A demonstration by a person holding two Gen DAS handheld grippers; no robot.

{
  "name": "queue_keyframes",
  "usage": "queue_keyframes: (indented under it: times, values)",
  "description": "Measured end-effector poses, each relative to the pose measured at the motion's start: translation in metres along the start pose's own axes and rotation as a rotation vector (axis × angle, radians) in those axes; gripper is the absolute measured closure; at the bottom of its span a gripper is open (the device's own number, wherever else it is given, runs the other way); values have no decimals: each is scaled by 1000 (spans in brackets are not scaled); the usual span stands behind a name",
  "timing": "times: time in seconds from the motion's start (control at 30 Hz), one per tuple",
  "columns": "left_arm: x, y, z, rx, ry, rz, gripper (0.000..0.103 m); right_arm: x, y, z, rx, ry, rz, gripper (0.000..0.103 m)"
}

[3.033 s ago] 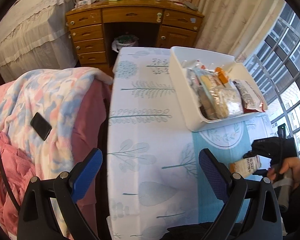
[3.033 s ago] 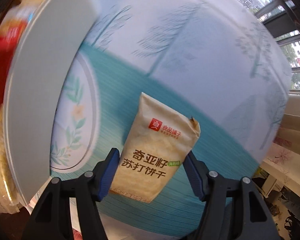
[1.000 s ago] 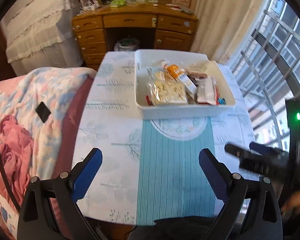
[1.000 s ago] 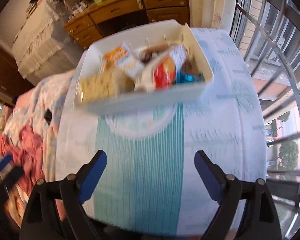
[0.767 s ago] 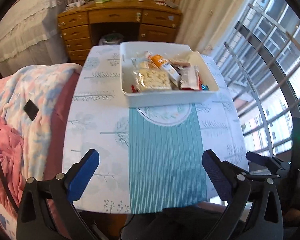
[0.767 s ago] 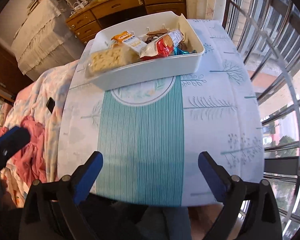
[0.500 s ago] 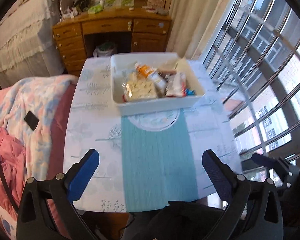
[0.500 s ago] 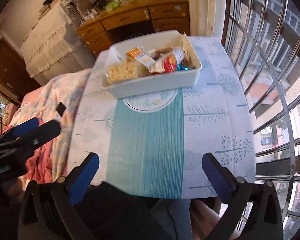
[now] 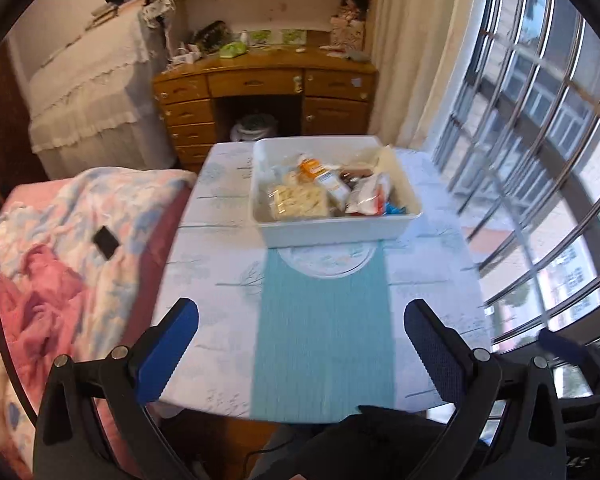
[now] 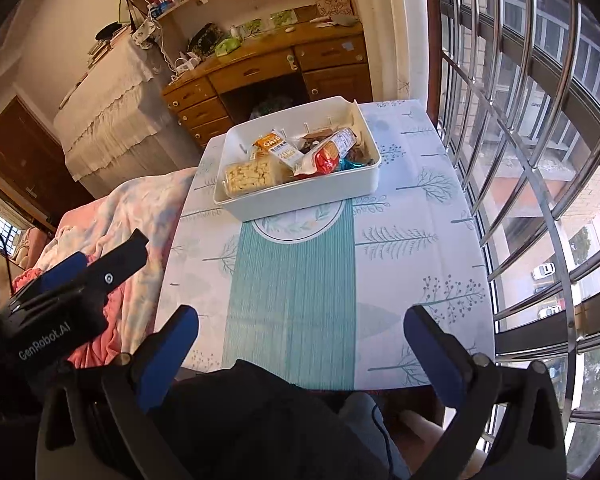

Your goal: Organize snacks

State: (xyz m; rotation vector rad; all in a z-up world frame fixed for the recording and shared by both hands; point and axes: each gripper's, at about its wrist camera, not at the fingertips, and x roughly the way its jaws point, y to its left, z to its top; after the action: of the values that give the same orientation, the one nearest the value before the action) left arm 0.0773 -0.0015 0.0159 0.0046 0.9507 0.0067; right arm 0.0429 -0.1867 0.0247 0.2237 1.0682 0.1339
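2 black grippers with blue, fine-ribbed pads are hanging over the near edge of a small table: the left gripper [image 9: 301, 322] and the right gripper [image 10: 301, 322] are both standing with jaws spread wide, nothing between the pads. A smooth white rectangular plastic bin [image 10: 320, 190] with rounded corners is sitting at the far end of the table, partly overlapping the round leaf-wreath print on the cloth. Inside it, crinkly snack packets are lying packed together: a clear bag of pale, knobbly crackers [image 10: 249, 175] at the left, an orange-and-white oat packet [image 10: 278, 149] leaning behind it, a red-and-white wrapper [image 10: 329, 155] towards the right and a scrap of shiny blue foil [image 10: 346, 165] by the front right corner. A glossy tablecloth [image 10: 412, 240] printed with thin trees, with a teal striped band down its middle, is covering the table. A fluffy pink-and-blue blanket [image 9: 80, 216] is lying just beside the table, with a flat black phone [image 9: 106, 242] resting on it.
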Motion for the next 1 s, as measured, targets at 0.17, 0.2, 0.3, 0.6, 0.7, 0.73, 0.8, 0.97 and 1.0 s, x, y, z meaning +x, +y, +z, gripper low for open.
queue_keyframes:
  times: [0.17, 0.2, 0.3, 0.6, 0.7, 0.73, 0.8, 0.97, 1.0]
  values:
    - [-1, -9, -7, 8, 18, 35, 1, -4, -6, -2, -15, -22, 0, 0]
    - [-1, -10, -7, 10, 21, 41, 1, -4, -7, -2, -16, -24, -1, 0]
    - [0, -11, -9, 3, 24, 49, 1, -5, -7, -2, -25, -25, 2, 0]
    - [10, -14, -10, -7, 55, 52, 1, -2, -13, 2, -30, -6, 0, 0]
    - [14, -14, -9, -8, 66, 48, 1, 0, -14, 4, -29, 1, -4, 0]
    - [15, -14, -9, -8, 70, 47, 1, 1, -14, 4, -27, 4, -5, 0]
    - [18, -13, -9, -9, 78, 47, 1, 3, -15, 5, -24, 12, -5, 0]
    - [22, -13, -8, -4, 93, 46, 1, 8, -15, 6, -16, 31, -7, 0]
    - [23, -13, -8, -4, 96, 46, 1, 9, -15, 5, -15, 33, -8, 0]
